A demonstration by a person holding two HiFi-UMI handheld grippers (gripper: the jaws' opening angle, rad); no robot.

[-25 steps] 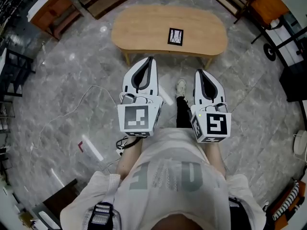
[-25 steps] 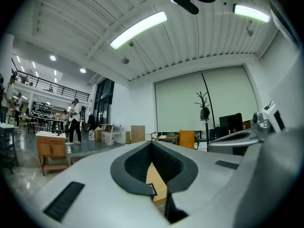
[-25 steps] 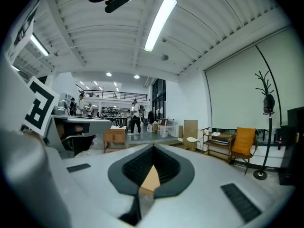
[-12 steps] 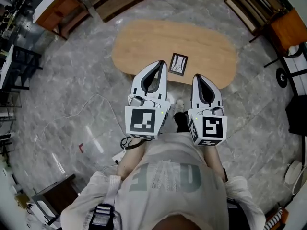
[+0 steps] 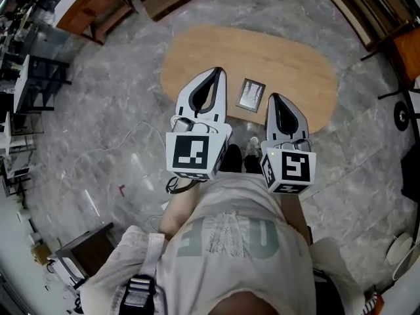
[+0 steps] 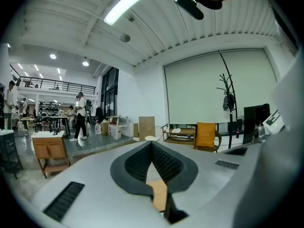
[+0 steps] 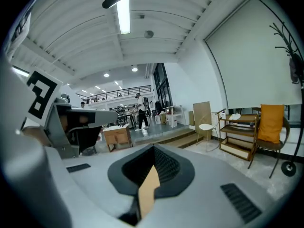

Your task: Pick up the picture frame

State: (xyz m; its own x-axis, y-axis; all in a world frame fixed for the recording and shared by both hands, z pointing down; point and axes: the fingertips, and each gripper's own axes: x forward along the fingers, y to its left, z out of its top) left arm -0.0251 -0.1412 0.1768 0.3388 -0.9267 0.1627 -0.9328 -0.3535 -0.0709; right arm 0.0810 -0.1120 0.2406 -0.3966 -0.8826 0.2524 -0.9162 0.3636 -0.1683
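The picture frame (image 5: 251, 95), small and dark-edged with a pale picture, lies flat on the oval wooden table (image 5: 295, 64) ahead of me. My left gripper (image 5: 215, 73) is held level over the table's near edge, just left of the frame. Its jaws are shut and hold nothing. My right gripper (image 5: 273, 98) hangs beside the frame's right side at the table's near rim, jaws also shut and holding nothing. In the left gripper view (image 6: 152, 144) and the right gripper view (image 7: 153, 148) the black pads meet at the tip. Only a strip of tabletop shows behind them.
The floor is grey marble with a white cable (image 5: 111, 151) trailing at the left. Wooden desks (image 5: 92, 5) and a black rack (image 5: 39, 84) stand at the upper left. More furniture (image 5: 374, 18) is at the upper right. A dark cabinet (image 5: 85, 251) stands at the lower left.
The table and frame have slid nearer in the head view. Both grippers have moved forward with the person, from short of the table to its near edge beside the frame.
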